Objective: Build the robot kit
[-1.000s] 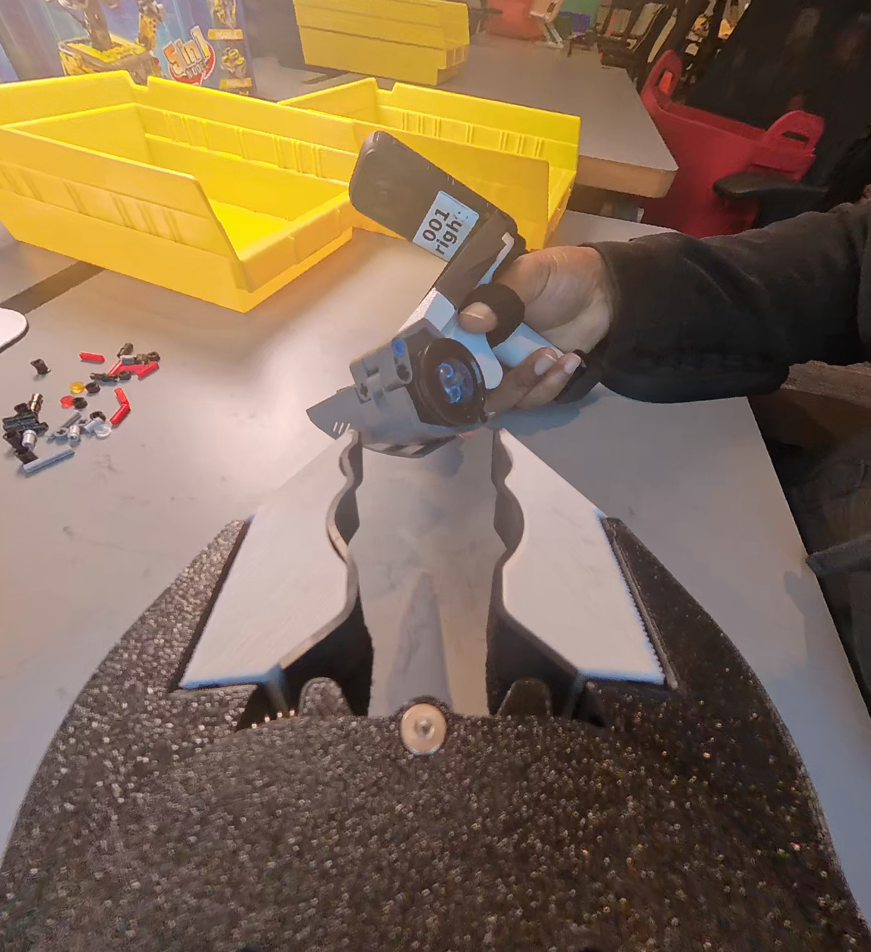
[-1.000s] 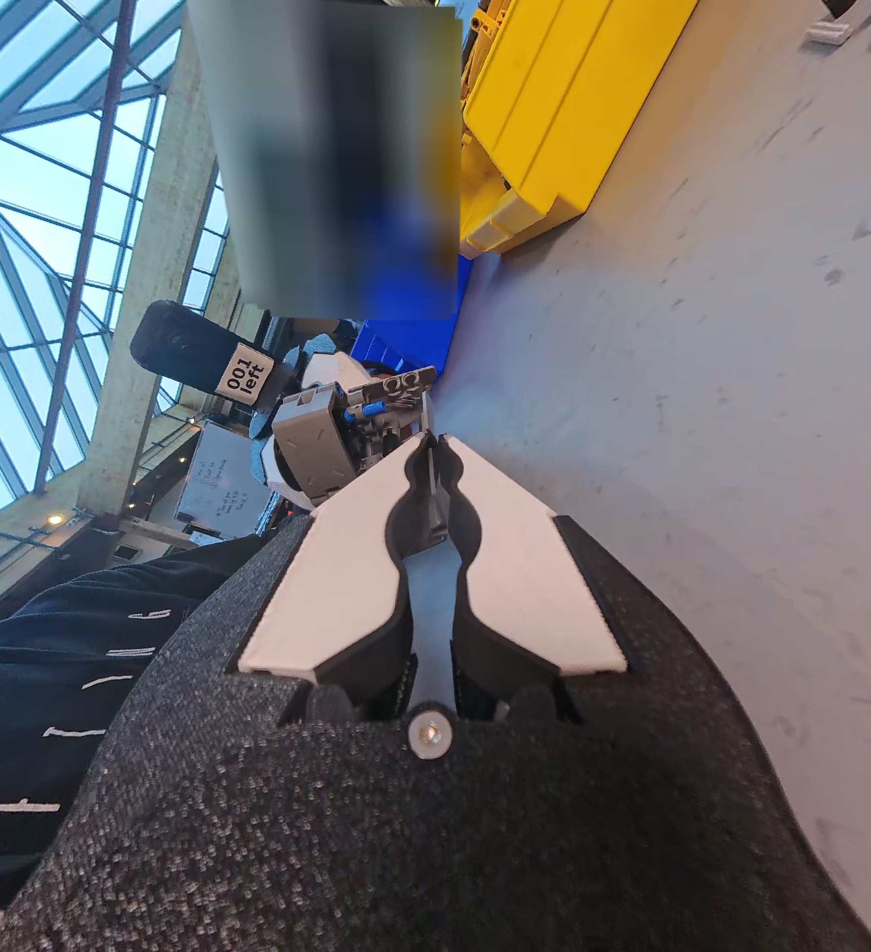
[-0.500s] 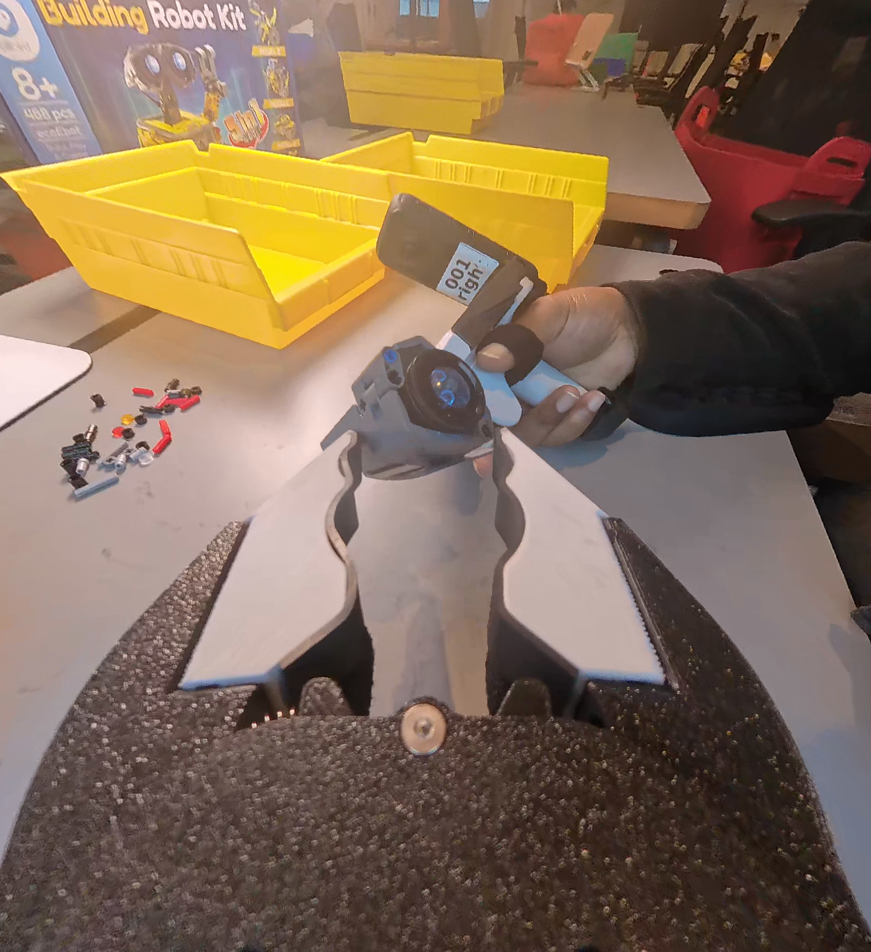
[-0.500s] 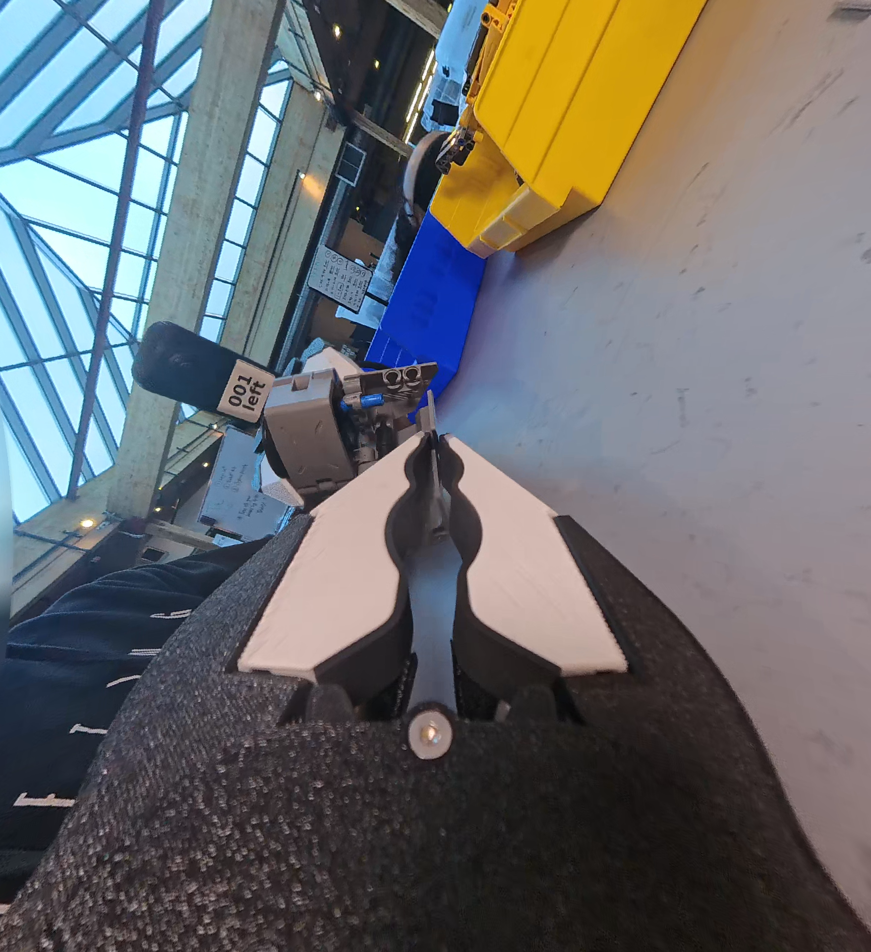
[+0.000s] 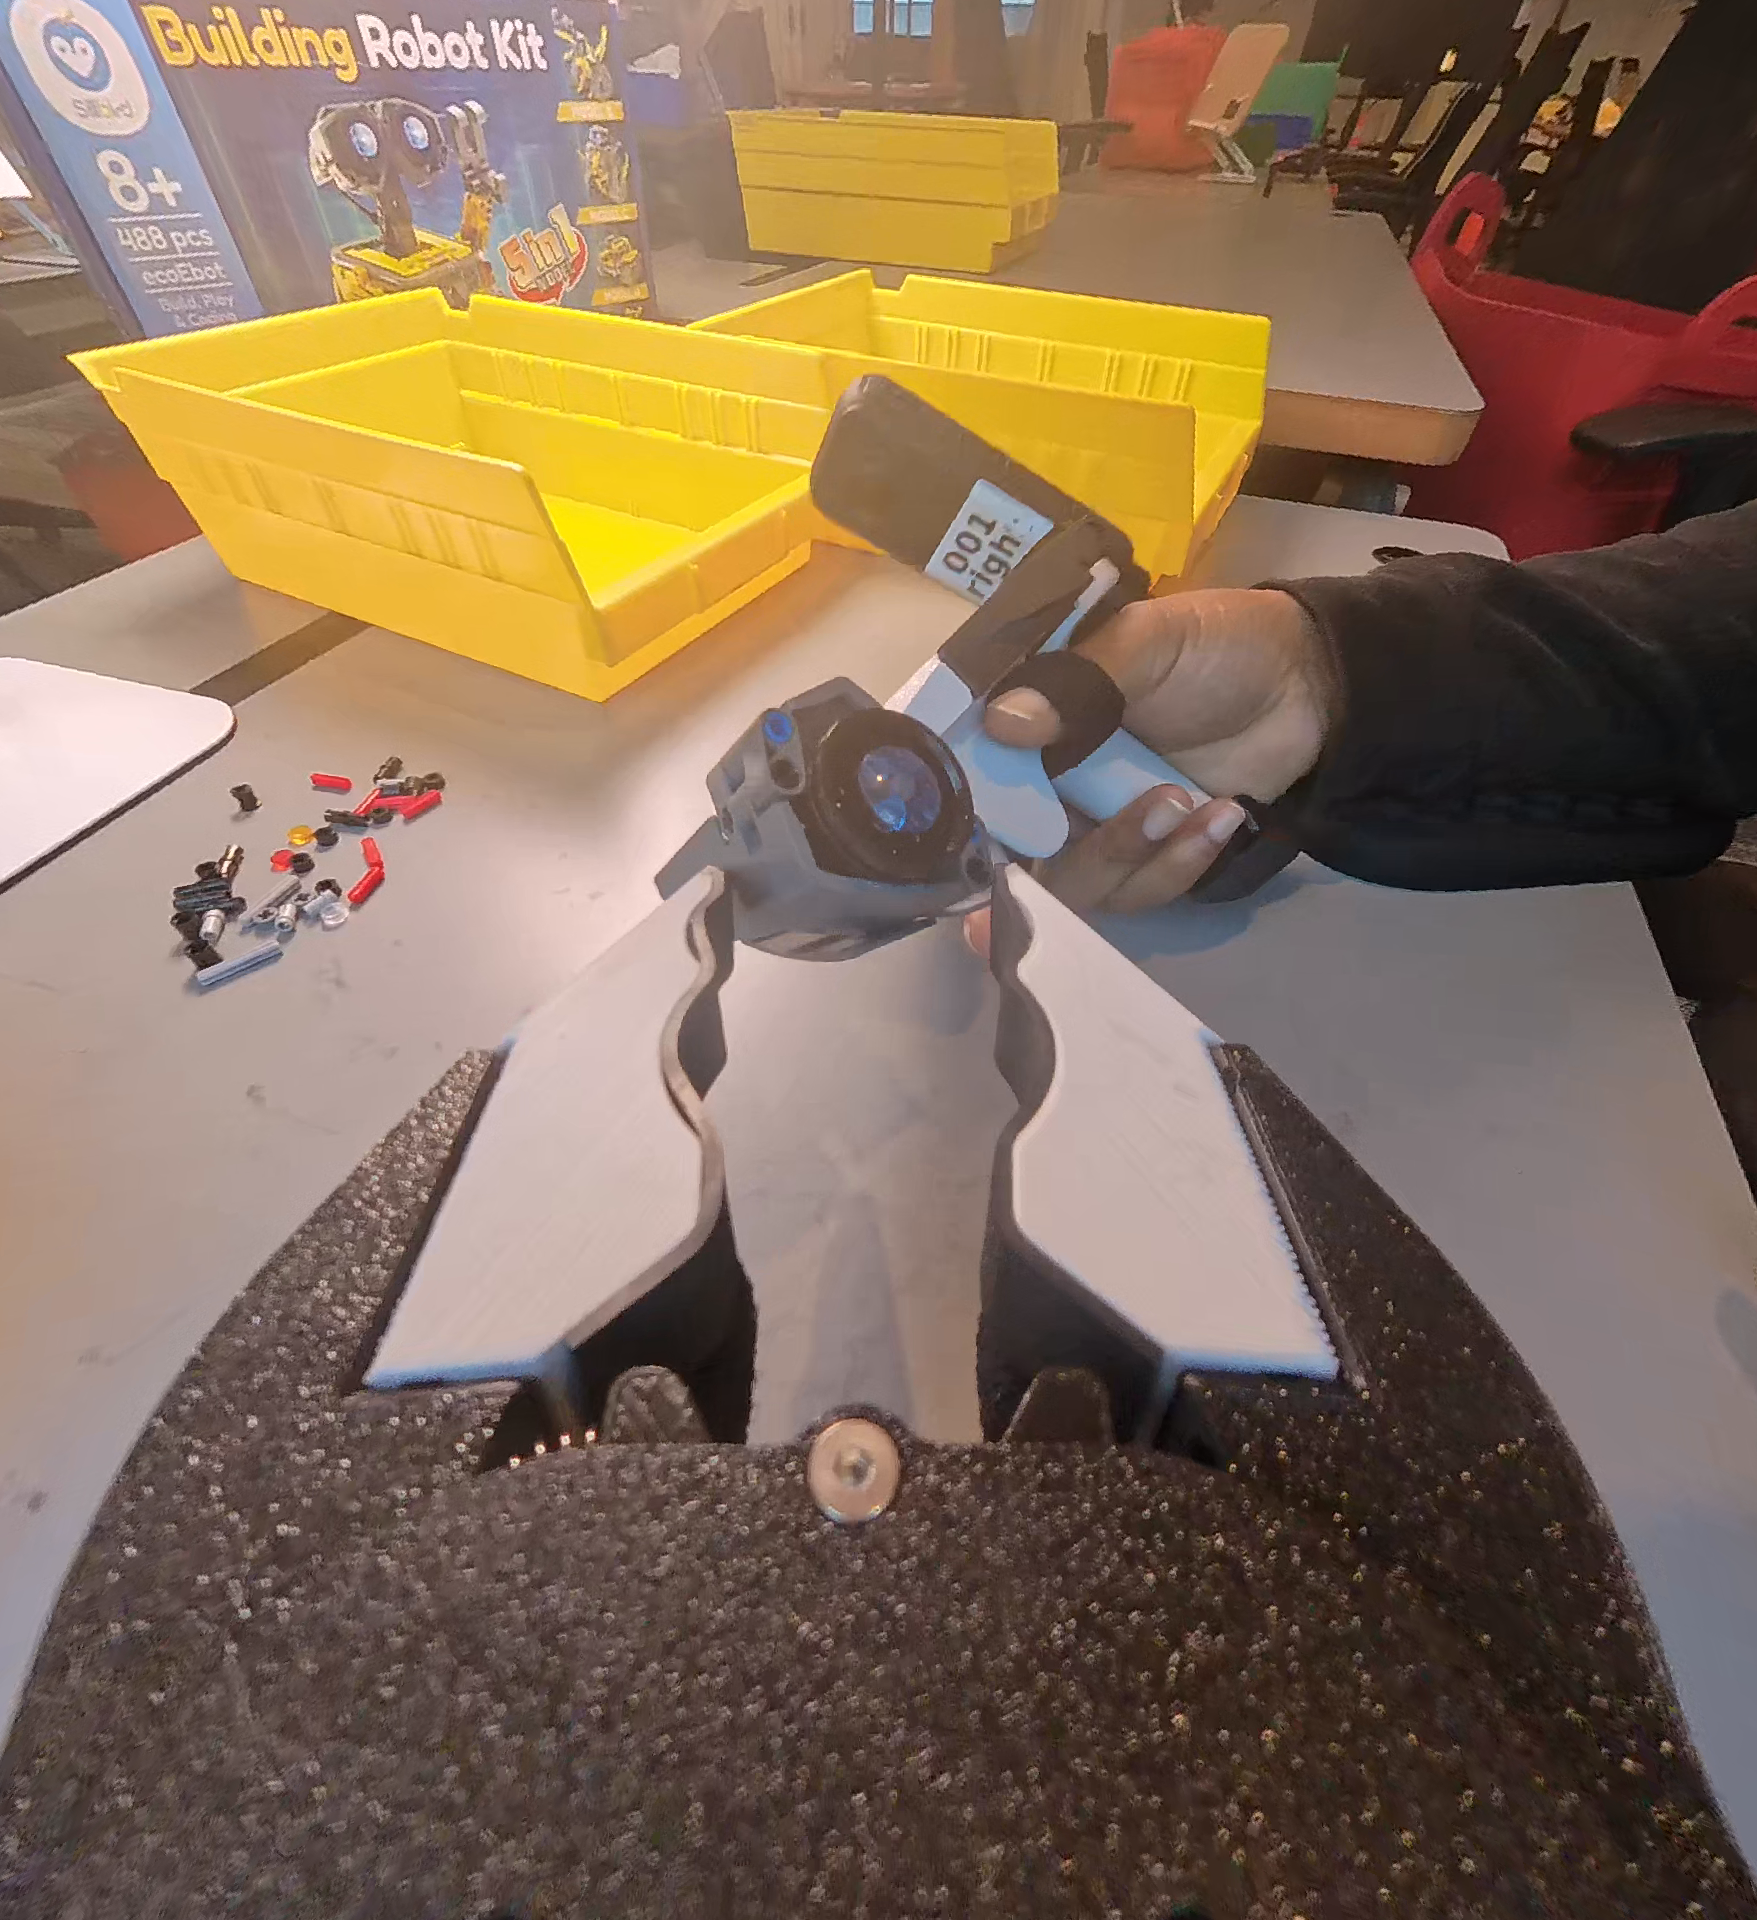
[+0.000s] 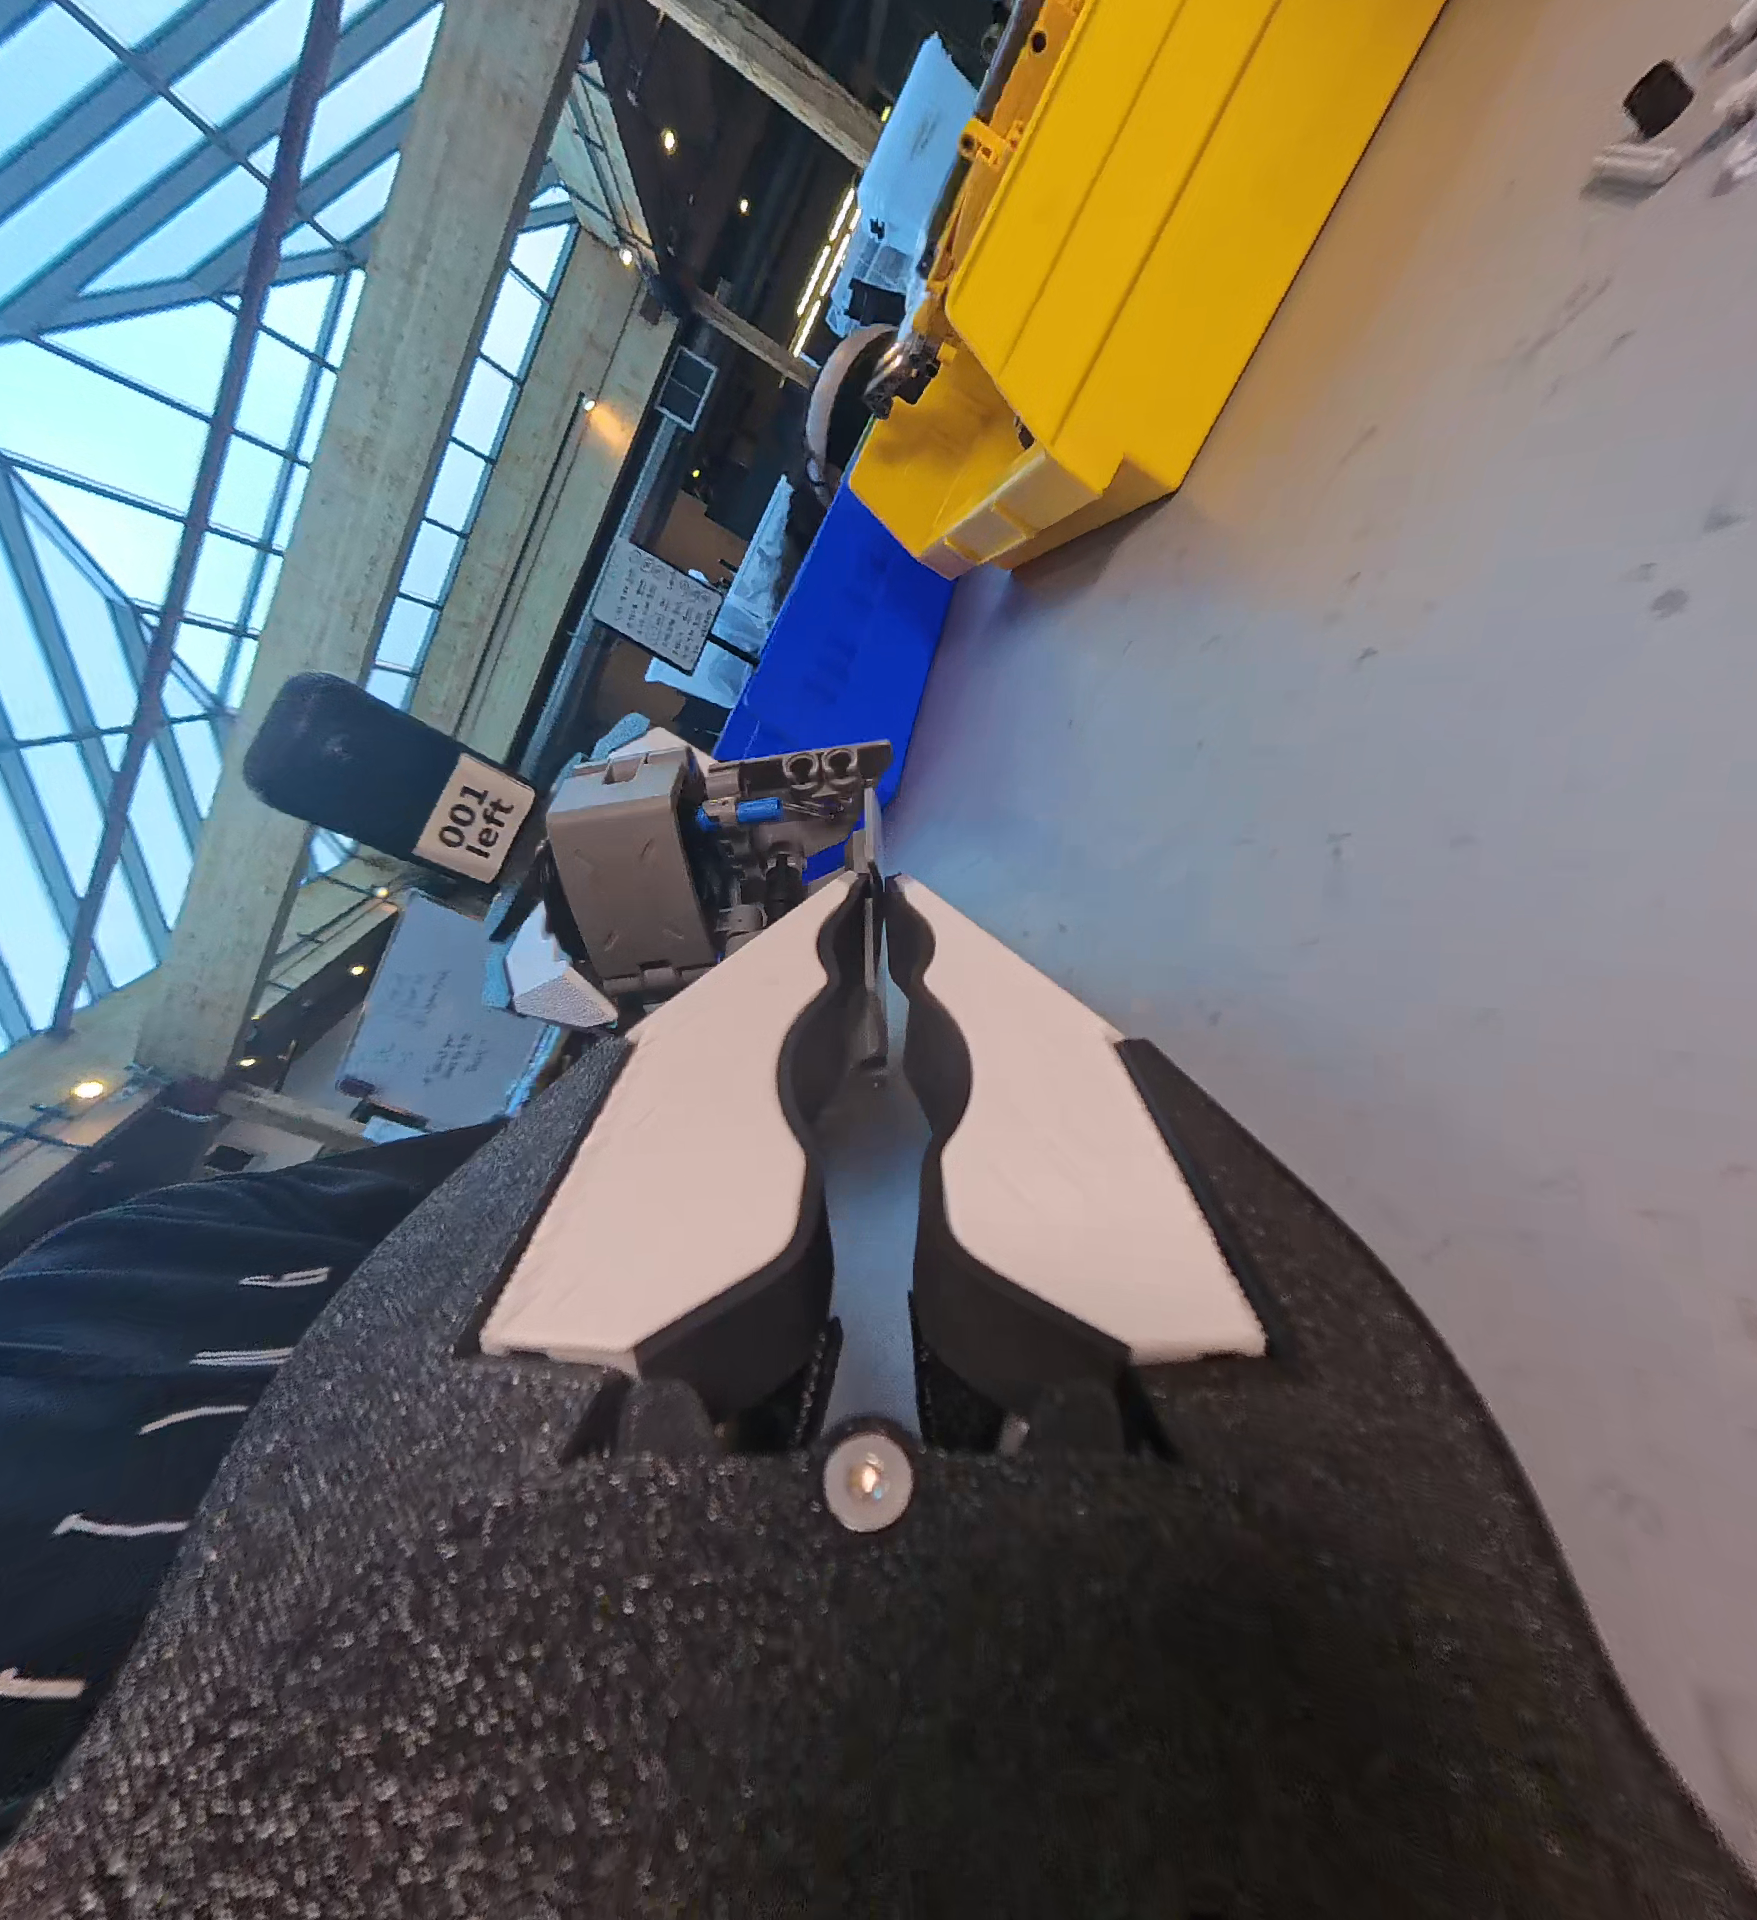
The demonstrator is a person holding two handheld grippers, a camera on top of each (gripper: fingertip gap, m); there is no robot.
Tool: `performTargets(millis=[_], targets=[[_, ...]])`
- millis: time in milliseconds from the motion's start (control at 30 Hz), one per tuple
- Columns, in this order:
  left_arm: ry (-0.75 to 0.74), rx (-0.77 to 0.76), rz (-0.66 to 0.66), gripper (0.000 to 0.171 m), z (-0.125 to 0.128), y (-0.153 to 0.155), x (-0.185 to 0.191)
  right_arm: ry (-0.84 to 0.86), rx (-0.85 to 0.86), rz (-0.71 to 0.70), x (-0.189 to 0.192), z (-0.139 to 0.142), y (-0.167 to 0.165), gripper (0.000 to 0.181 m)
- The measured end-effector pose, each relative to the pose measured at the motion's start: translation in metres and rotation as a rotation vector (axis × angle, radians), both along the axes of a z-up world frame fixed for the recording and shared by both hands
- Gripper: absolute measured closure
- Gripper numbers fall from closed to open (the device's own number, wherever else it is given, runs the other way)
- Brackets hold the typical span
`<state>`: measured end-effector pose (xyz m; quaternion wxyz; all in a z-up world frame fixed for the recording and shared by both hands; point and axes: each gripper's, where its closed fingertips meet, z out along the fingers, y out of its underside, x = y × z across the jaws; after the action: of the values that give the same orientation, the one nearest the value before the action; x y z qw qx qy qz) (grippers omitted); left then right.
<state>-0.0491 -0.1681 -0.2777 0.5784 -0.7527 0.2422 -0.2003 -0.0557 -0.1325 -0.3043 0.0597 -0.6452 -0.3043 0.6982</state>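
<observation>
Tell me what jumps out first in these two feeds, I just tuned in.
A grey brick-built assembly with a dark round lens is held above the grey table, the left gripper clasping it while the right gripper pinches a thin grey piece of it. Behind sit yellow bins; small loose parts lie scattered to the left.

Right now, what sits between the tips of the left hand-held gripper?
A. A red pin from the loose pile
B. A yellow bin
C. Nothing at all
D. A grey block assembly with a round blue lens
D: in the left wrist view the grey block assembly with its round blue lens sits between the tips of the left hand-held gripper.
</observation>
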Motion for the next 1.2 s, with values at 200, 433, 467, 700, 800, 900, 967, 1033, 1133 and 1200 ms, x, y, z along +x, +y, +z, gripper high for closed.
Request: performTargets(millis=[200, 433, 467, 700, 800, 900, 967, 1033, 1133, 1200], targets=[[0.002, -0.075, 0.091, 0.128, -0.014, 0.008, -0.015, -0.091, 0.282, -0.197, 0.000, -0.008, 0.018, 0.179], [0.030, -0.214, 0.085, 0.130, -0.045, 0.011, -0.016, -0.192, 0.619, -0.314, -0.002, -0.015, 0.022, 0.177], [0.042, -0.230, 0.083, 0.130, -0.048, 0.011, -0.017, -0.191, 0.644, -0.303, -0.001, -0.015, 0.022, 0.176], [0.175, -0.334, -0.119, 0.131, -0.068, -0.011, -0.021, -0.280, 1.000, 0.021, 0.007, -0.042, -0.008, 0.169], [0.198, -0.380, -0.179, 0.131, -0.079, -0.019, -0.021, -0.298, 1.098, 0.112, 0.010, -0.051, -0.018, 0.166], [0.202, -0.375, -0.201, 0.131, -0.081, -0.018, -0.020, -0.273, 1.140, 0.157, 0.013, -0.051, -0.020, 0.160], [0.194, -0.368, -0.183, 0.131, -0.080, -0.014, -0.024, -0.255, 1.100, 0.168, 0.015, -0.049, -0.021, 0.154], [0.190, -0.358, -0.160, 0.131, -0.080, -0.011, -0.028, -0.223, 1.054, 0.170, 0.015, -0.045, -0.024, 0.148], [0.208, -0.335, -0.119, 0.131, -0.081, -0.007, -0.033, -0.219, 1.054, 0.174, 0.014, -0.047, -0.023, 0.144], [0.212, -0.321, -0.100, 0.132, -0.080, -0.004, -0.035, -0.234, 1.070, 0.176, 0.014, -0.049, -0.022, 0.145]])
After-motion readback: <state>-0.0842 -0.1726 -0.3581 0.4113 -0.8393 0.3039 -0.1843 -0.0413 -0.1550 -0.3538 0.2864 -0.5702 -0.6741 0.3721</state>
